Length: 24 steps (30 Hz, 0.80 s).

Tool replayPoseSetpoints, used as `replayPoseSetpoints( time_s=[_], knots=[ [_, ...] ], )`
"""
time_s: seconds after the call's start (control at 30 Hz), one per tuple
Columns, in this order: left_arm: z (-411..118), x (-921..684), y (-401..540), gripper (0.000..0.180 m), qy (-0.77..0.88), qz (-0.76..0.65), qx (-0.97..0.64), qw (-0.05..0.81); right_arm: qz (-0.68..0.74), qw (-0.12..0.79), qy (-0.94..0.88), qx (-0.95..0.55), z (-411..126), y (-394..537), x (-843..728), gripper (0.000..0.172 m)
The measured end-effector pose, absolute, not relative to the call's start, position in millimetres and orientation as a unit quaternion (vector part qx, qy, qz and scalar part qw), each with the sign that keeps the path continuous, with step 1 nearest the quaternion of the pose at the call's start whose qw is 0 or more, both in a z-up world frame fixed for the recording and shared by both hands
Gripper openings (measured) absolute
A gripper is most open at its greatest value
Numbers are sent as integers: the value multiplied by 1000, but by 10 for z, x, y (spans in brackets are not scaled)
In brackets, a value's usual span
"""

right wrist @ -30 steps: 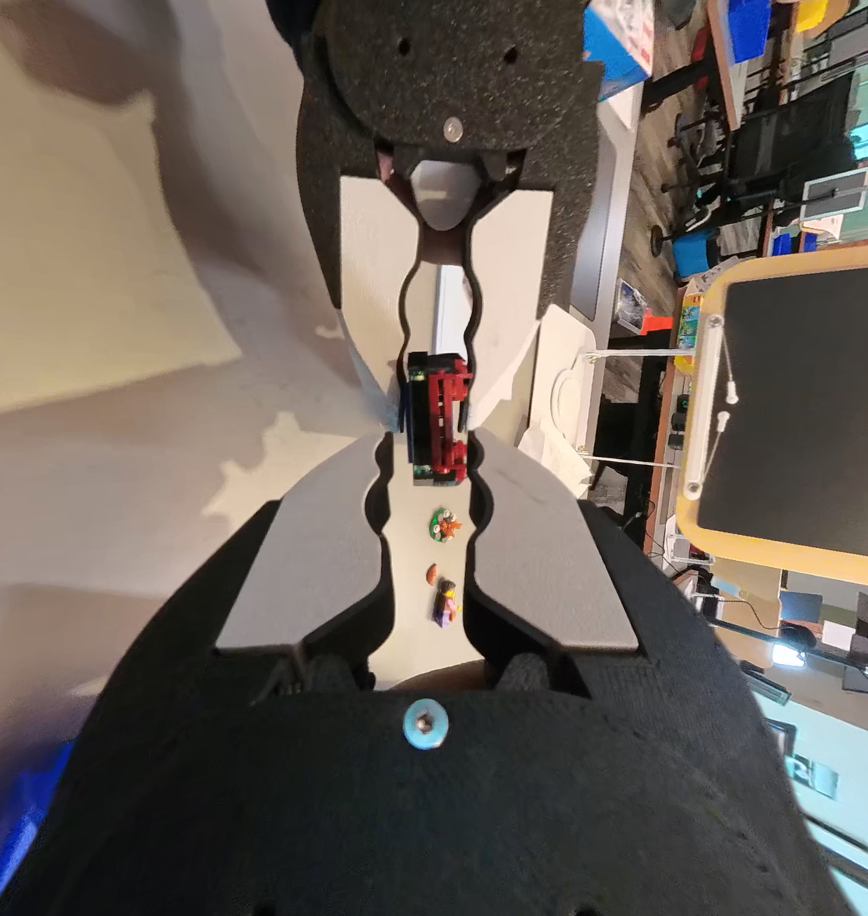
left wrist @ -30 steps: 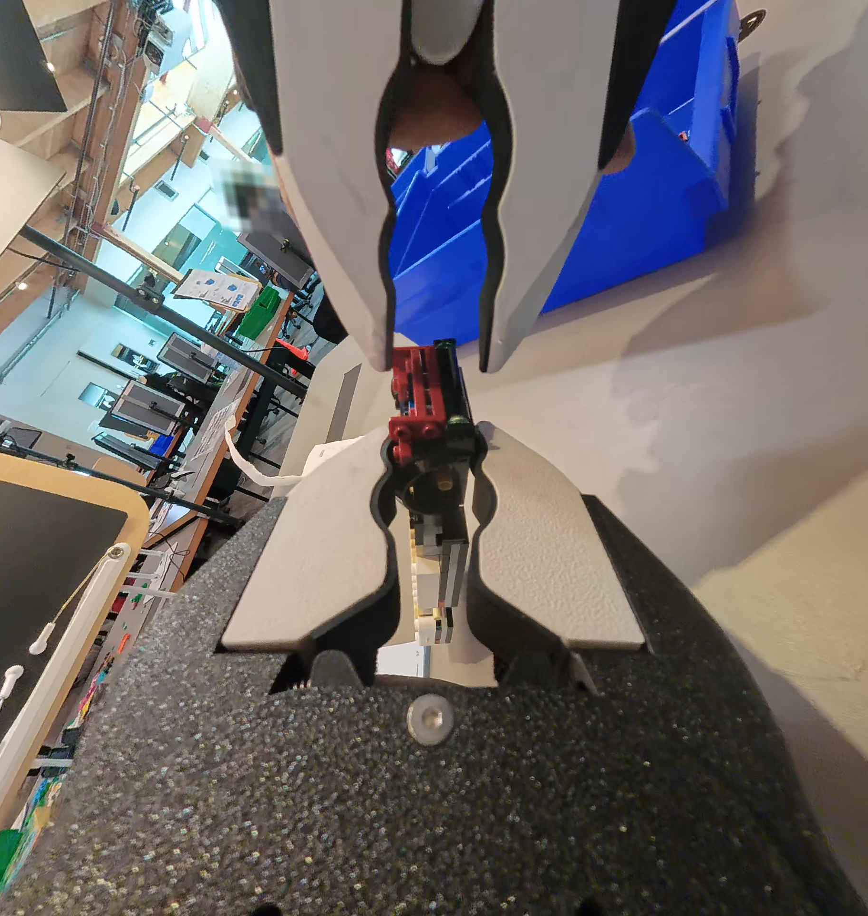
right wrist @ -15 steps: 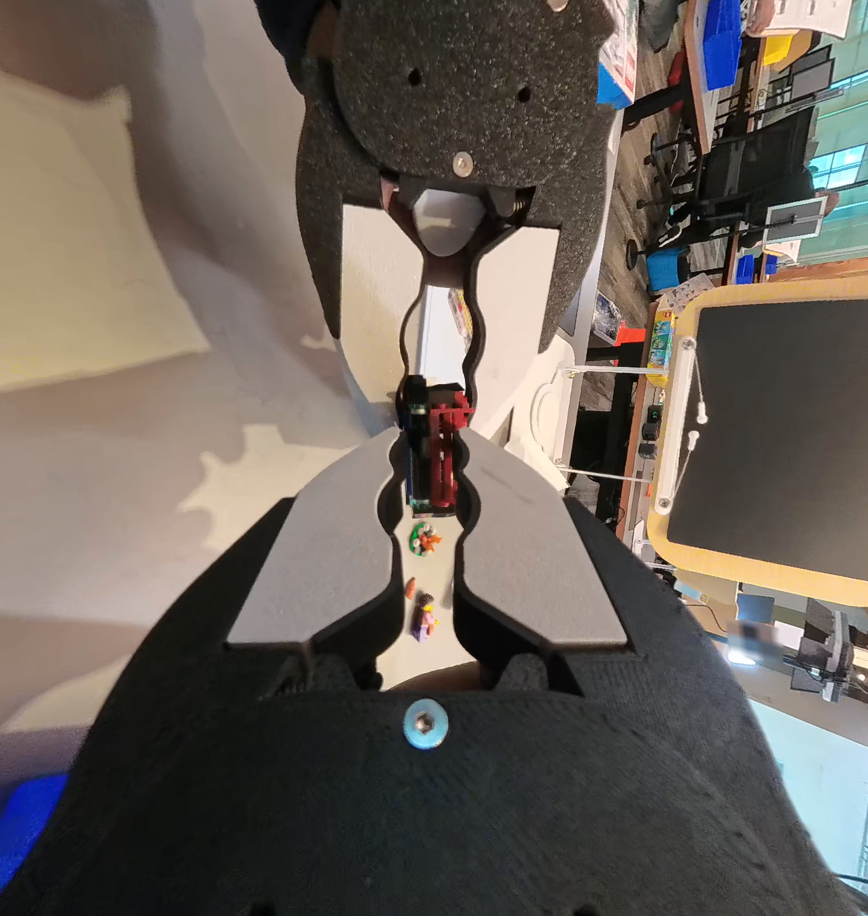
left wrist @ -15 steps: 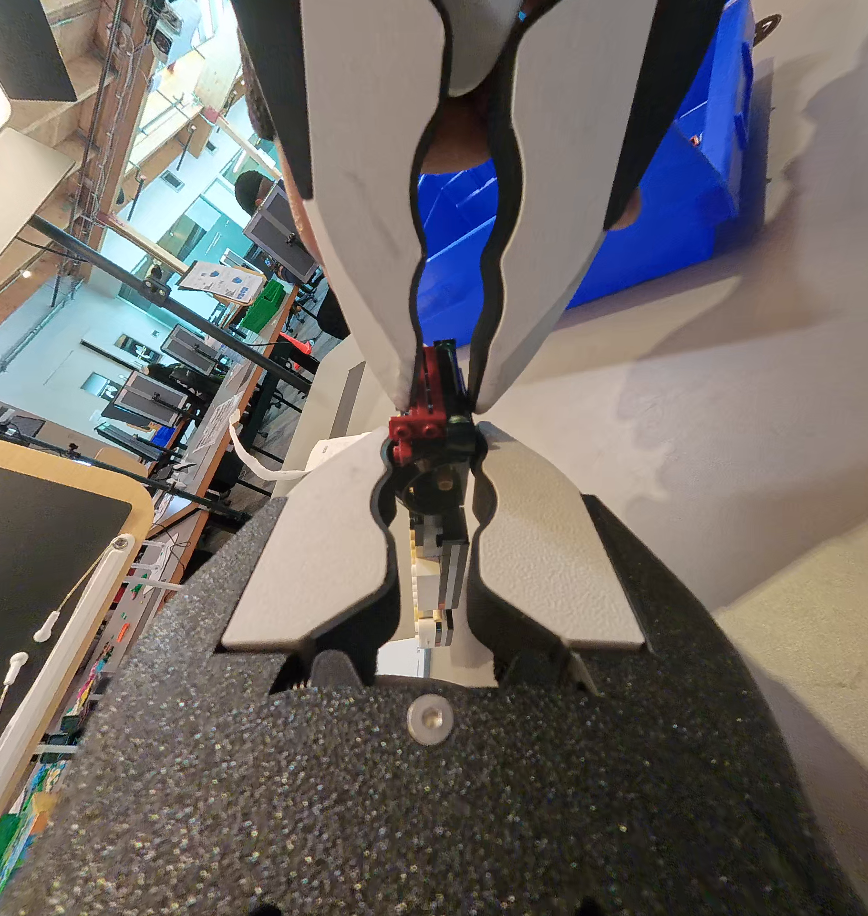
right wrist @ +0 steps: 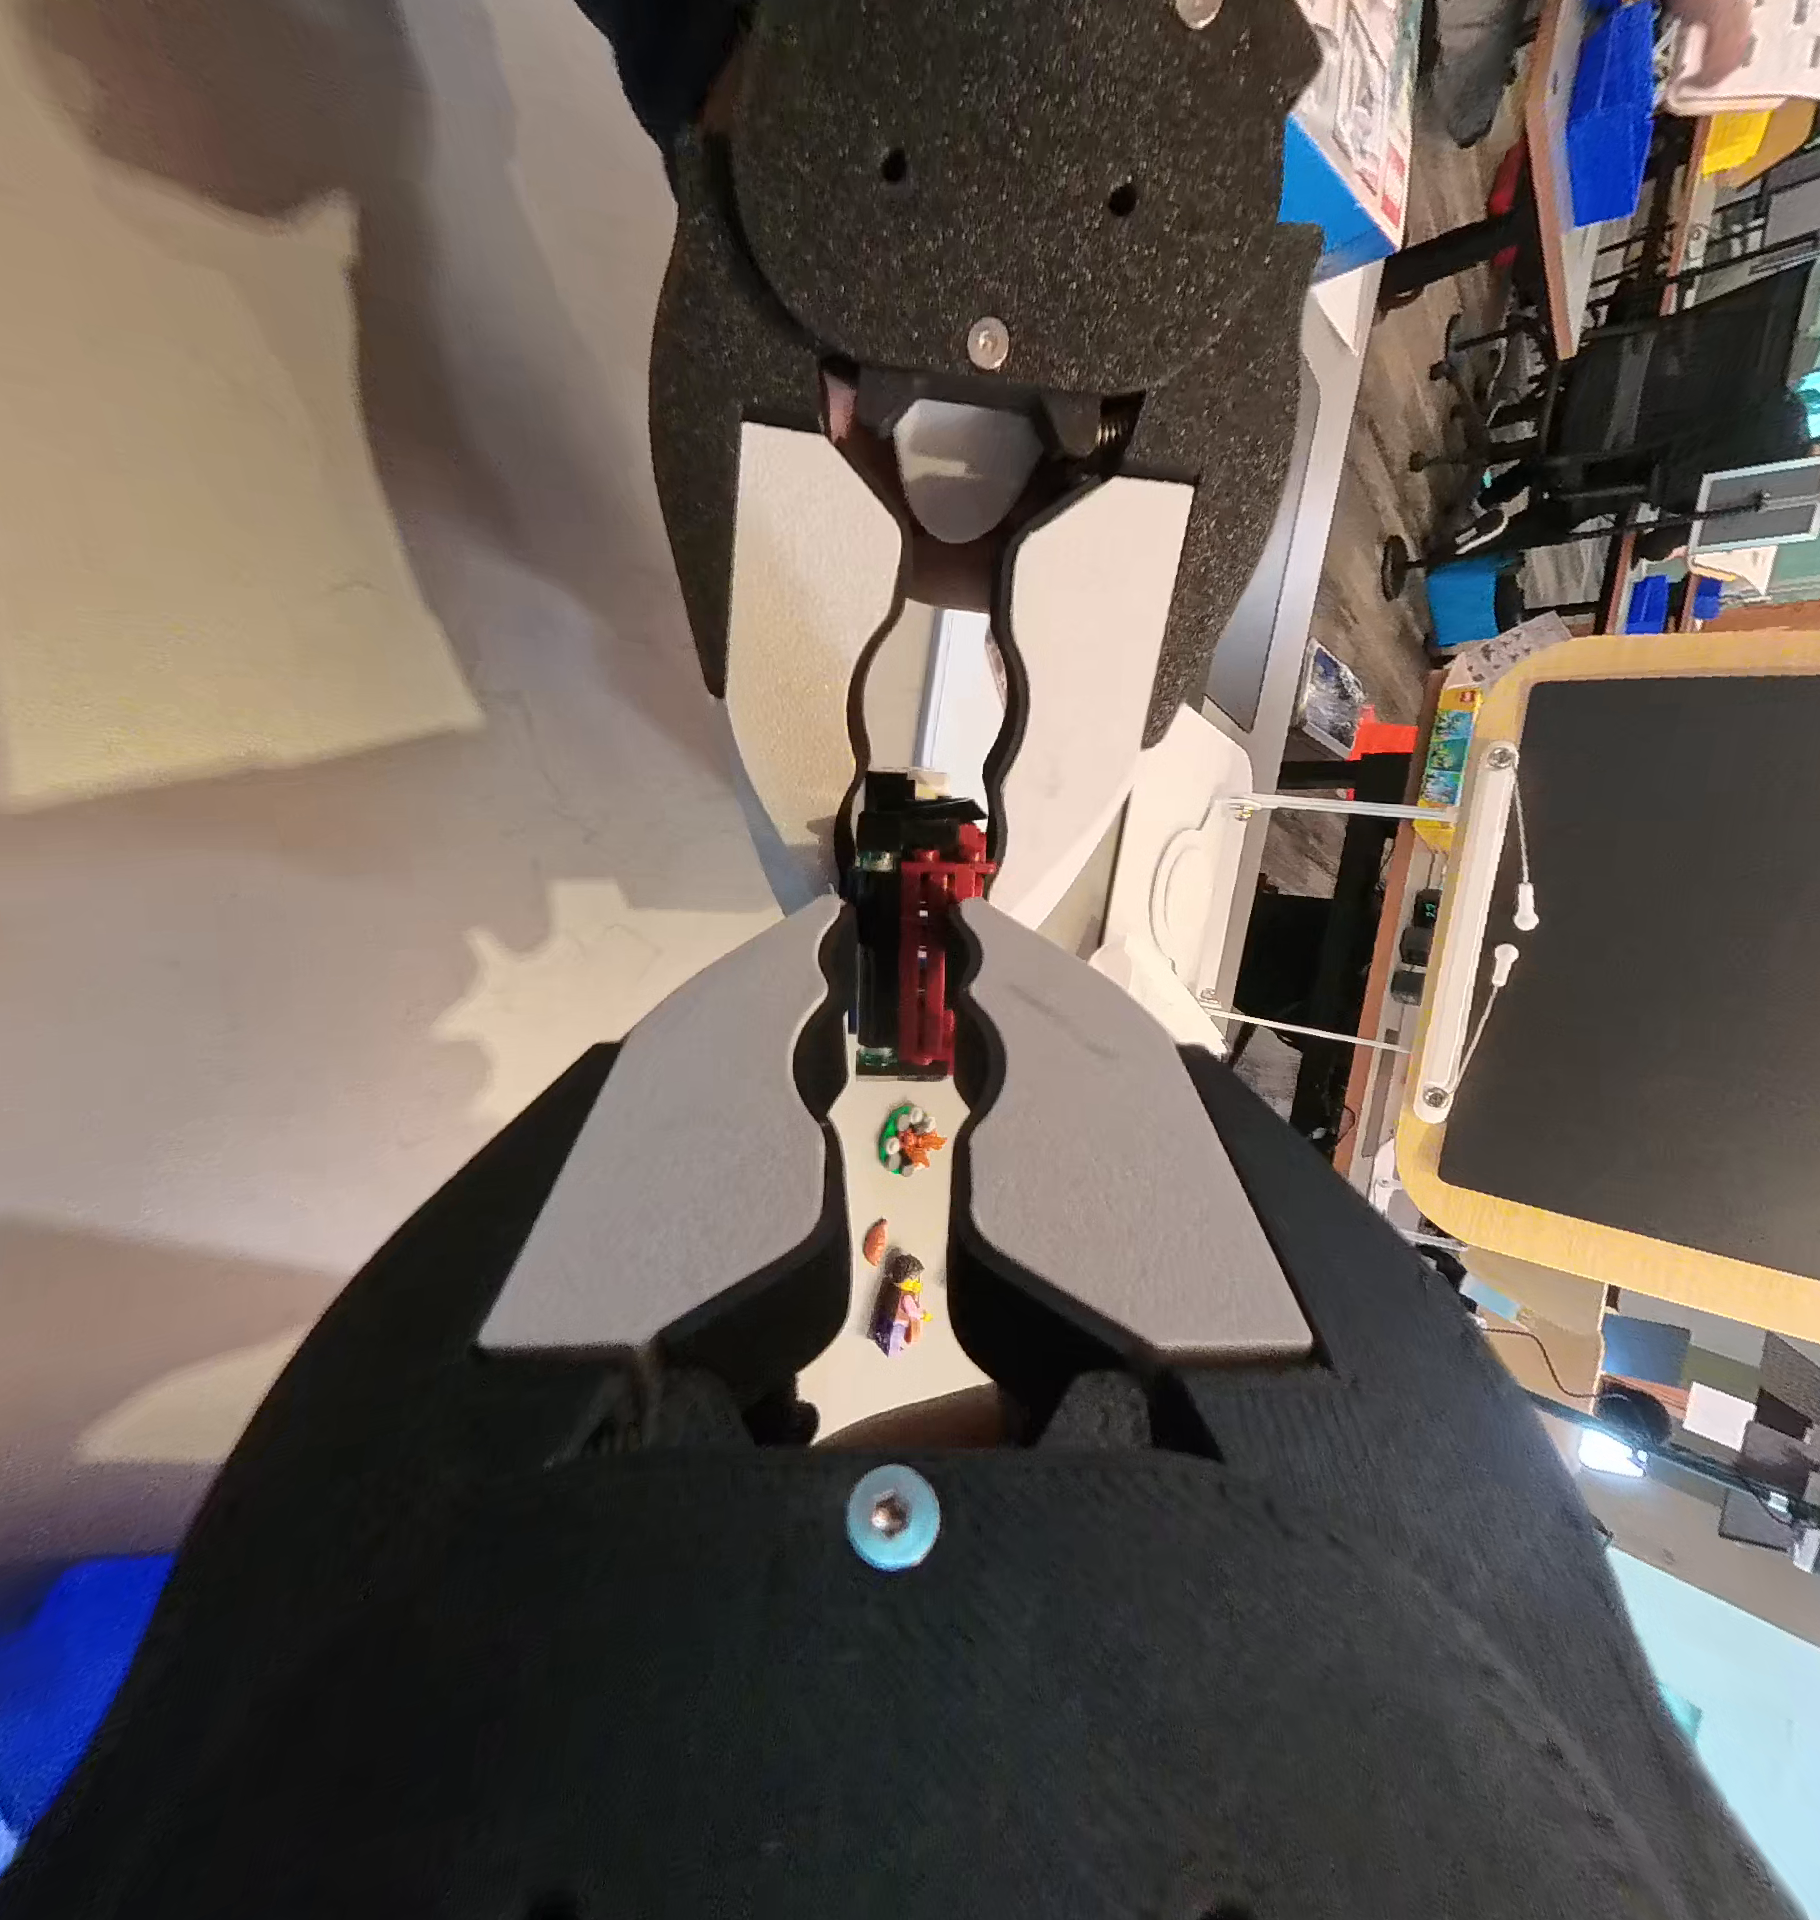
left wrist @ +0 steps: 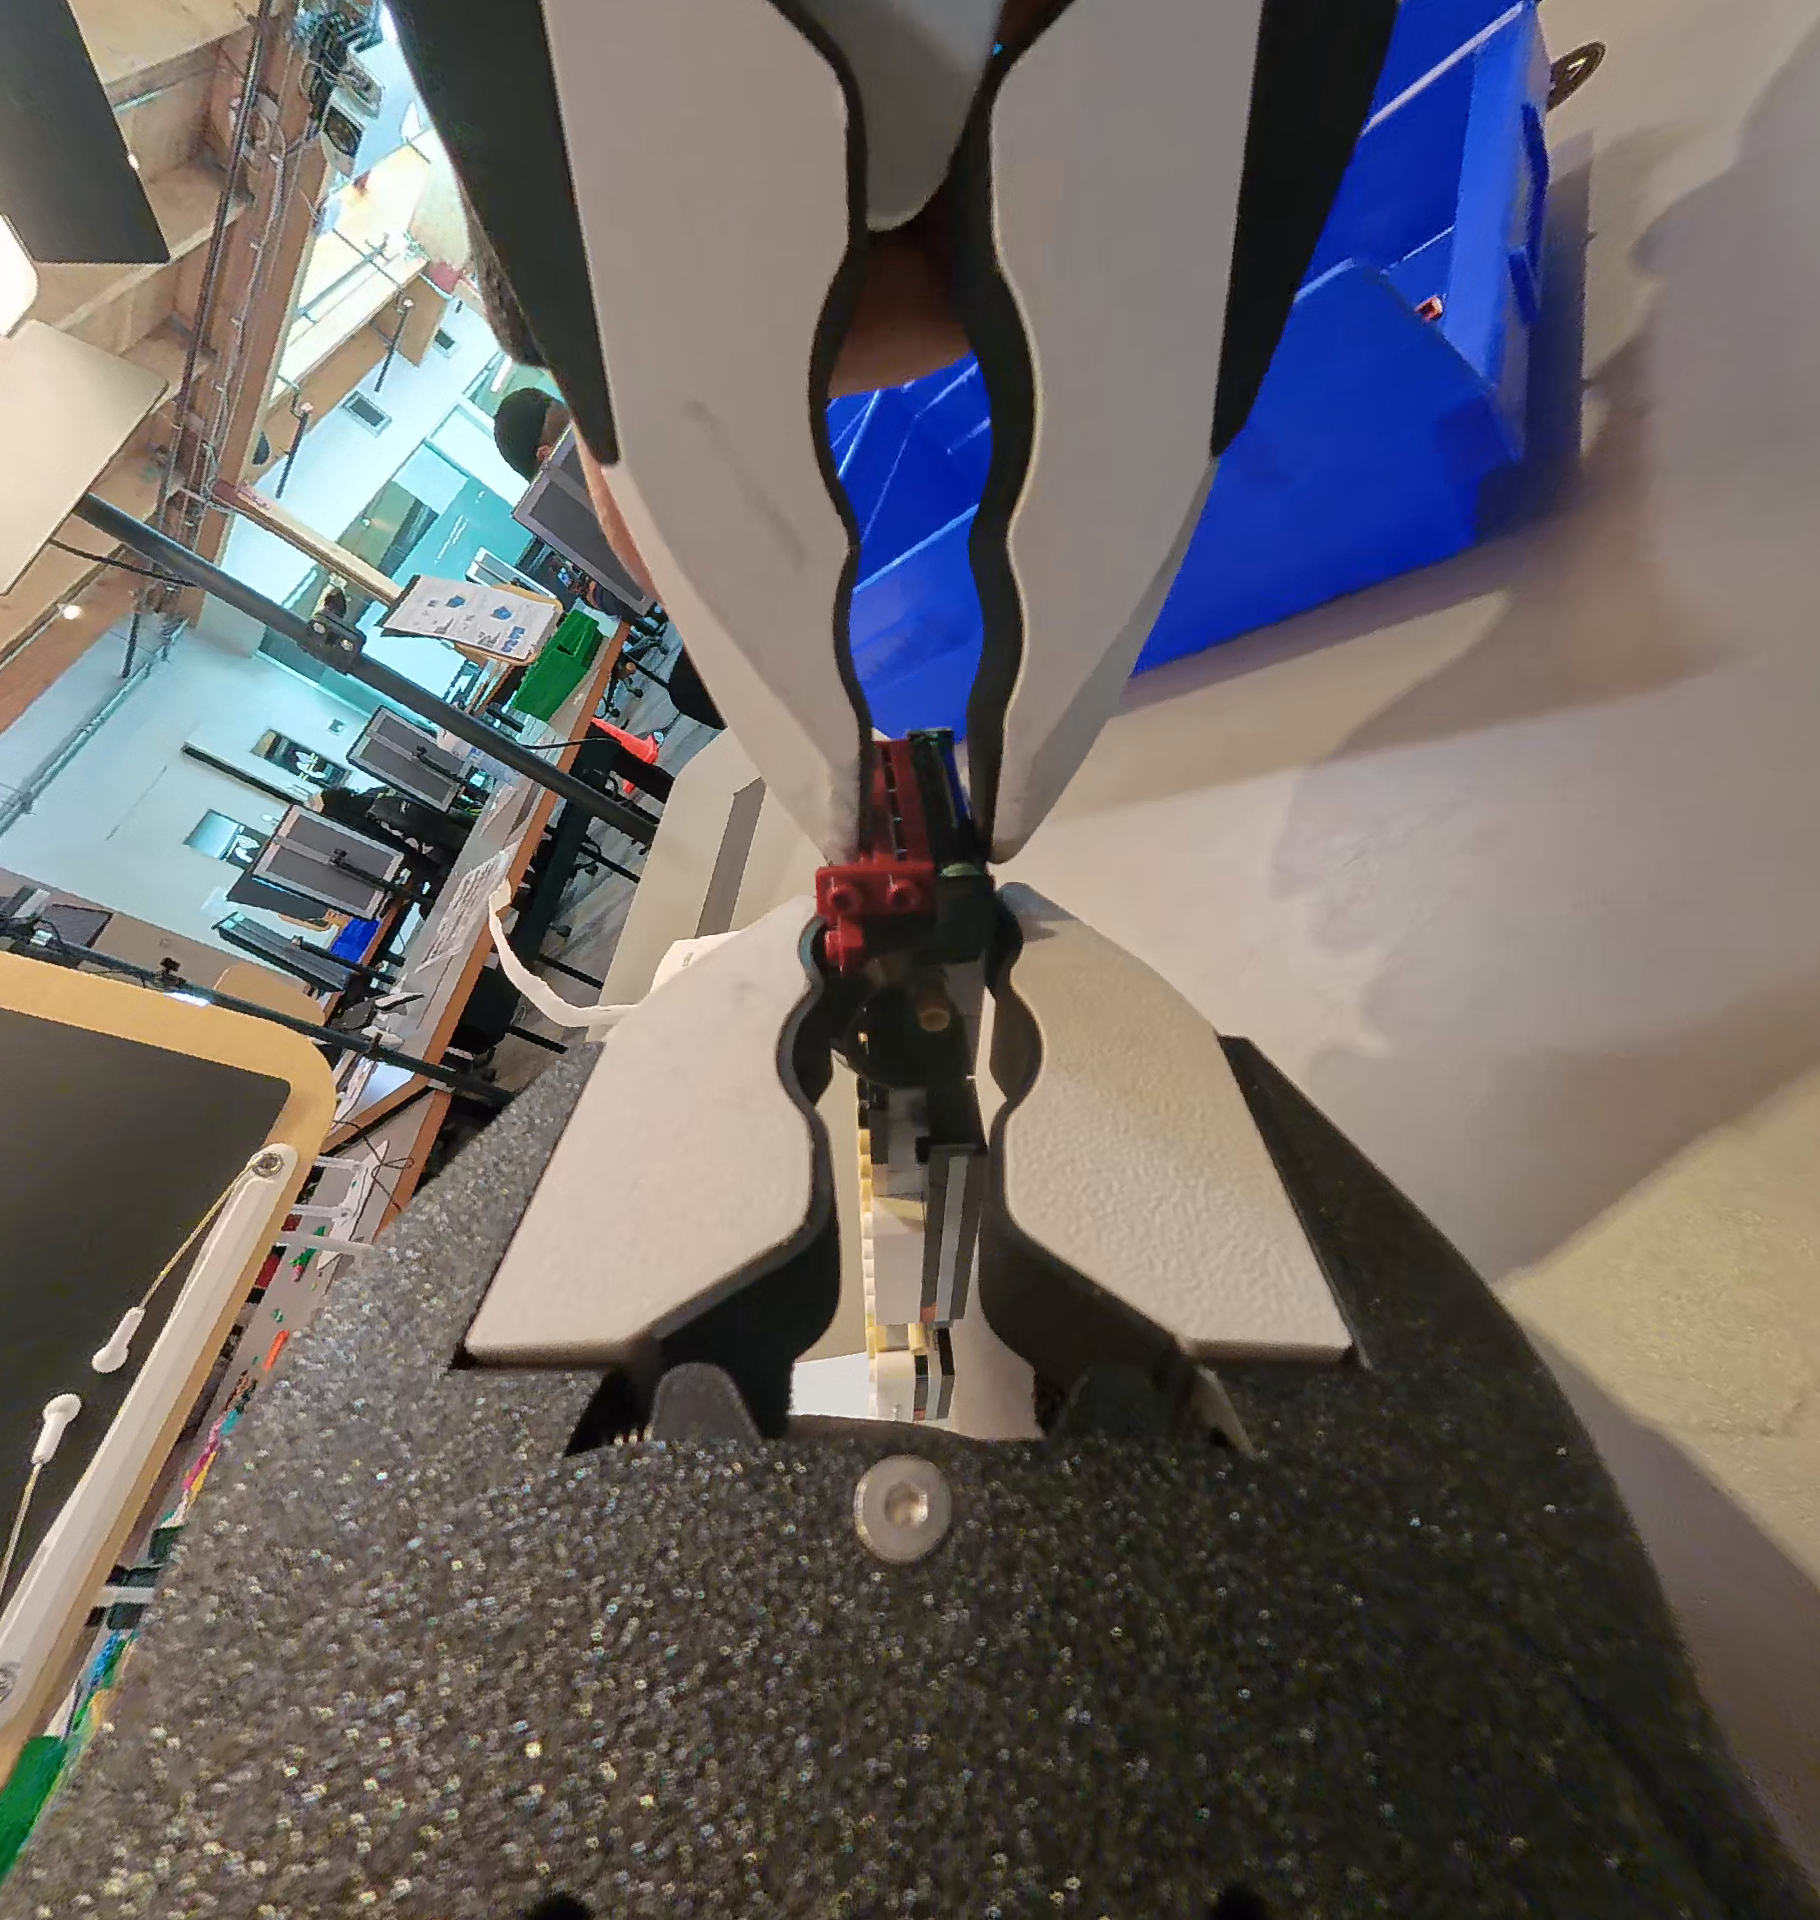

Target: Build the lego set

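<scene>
Up close, both grippers are clamped tip to tip on one toy brick build (left wrist: 901,904), held above the pale table (left wrist: 1405,935). The left gripper (left wrist: 906,940) is narrowly open around the black, grey and white end, its pads pressed on either side. The right gripper (right wrist: 901,914) has closed tighter on the red and black end, both pads against it.

Under the right gripper, on the table, lie a small minifigure in purple (right wrist: 901,1314), a brown piece (right wrist: 876,1236) and a green round piece with an orange bit (right wrist: 911,1140), all apart from one another.

Farther off, blue storage bins (left wrist: 1405,436) stand on the table; what they contain is hidden. Beyond the table's edge stand a black board with a wooden frame (right wrist: 1664,987), desks and chairs (right wrist: 1664,364).
</scene>
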State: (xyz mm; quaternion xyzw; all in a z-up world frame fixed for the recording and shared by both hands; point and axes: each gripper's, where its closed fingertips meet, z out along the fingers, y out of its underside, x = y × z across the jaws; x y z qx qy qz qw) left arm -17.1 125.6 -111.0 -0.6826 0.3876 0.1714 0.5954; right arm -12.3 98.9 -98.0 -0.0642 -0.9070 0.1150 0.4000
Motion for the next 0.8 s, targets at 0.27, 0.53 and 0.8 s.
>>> replayPoseSetpoints(
  time_s=[0.27, 0.53, 0.8],
  knots=[
    [-1099, -153, 1250, 27, 389, 169, -681, 597, 110, 392, -912, -46, -971, 982, -107, 15],
    [-1109, -133, 1242, 27, 394, 168, -680, 595, 107, 384, -916, -35, -985, 976, -88, 14],
    [-1113, -135, 1248, 27, 391, 168, -681, 596, 108, 384, -916, -39, -992, 985, -89, 14]
  ],
)
